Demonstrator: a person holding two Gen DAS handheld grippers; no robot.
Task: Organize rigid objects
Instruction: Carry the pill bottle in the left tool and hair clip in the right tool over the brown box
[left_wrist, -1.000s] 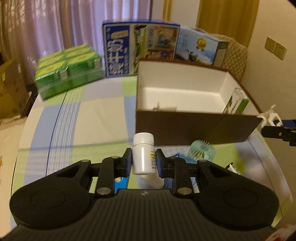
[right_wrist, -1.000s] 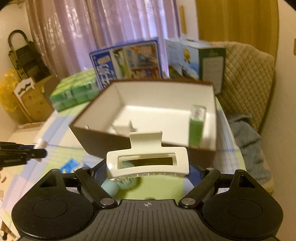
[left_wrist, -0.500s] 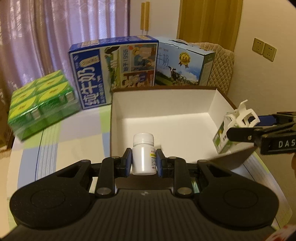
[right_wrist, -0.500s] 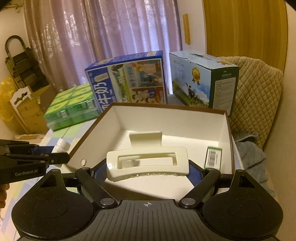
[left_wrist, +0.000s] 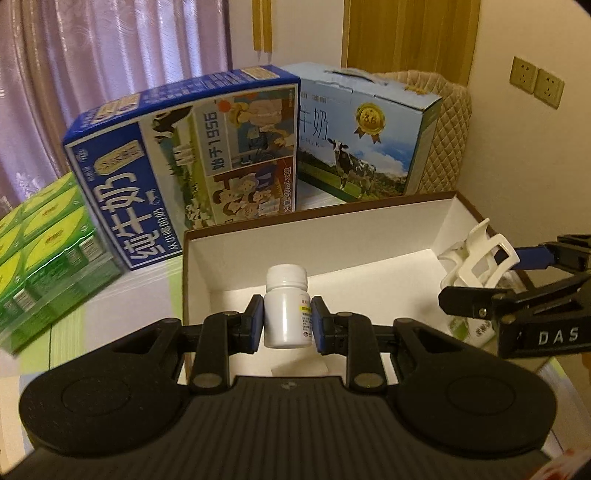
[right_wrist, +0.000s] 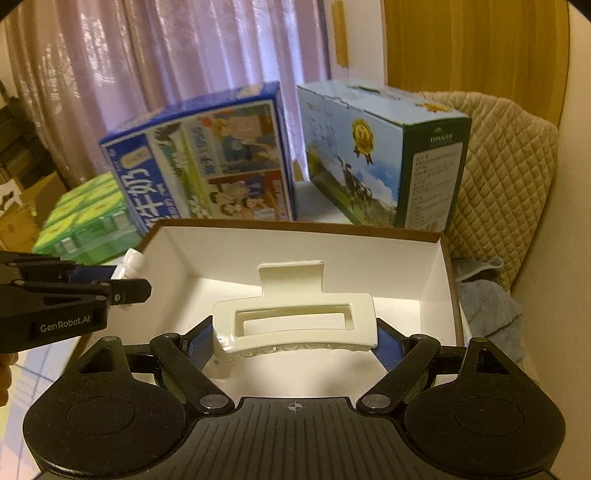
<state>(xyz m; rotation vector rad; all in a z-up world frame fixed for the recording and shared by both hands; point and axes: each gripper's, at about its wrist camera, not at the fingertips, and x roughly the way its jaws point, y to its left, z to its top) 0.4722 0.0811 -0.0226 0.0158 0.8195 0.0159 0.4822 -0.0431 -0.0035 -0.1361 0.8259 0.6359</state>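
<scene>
Left wrist view, centre: left gripper (left_wrist: 287, 322) clamps upright white plastic pill bottle (left_wrist: 286, 307) over brown-rimmed white cardboard box (left_wrist: 373, 232). Right wrist view, centre: right gripper (right_wrist: 294, 341) clamps cream rectangular hair claw clip (right_wrist: 293, 318), apparently above box.

The left gripper (left_wrist: 287, 320) points forward and slightly downward. Its two blue-padded fingers (left_wrist: 255, 322) are drawn in toward each other and press on opposite sides of a white bottle (left_wrist: 286, 307), which stands upright between them. The right gripper (right_wrist: 294, 341) also points forward and slightly downward. Its fingers (right_wrist: 388, 342) are spread wider and clamp the two ends of a white hair clip (right_wrist: 295, 322), which lies crosswise between them. Each gripper appears at the edge of the other's view, so the two sit side by side, near each other but apart, both loaded.
</scene>
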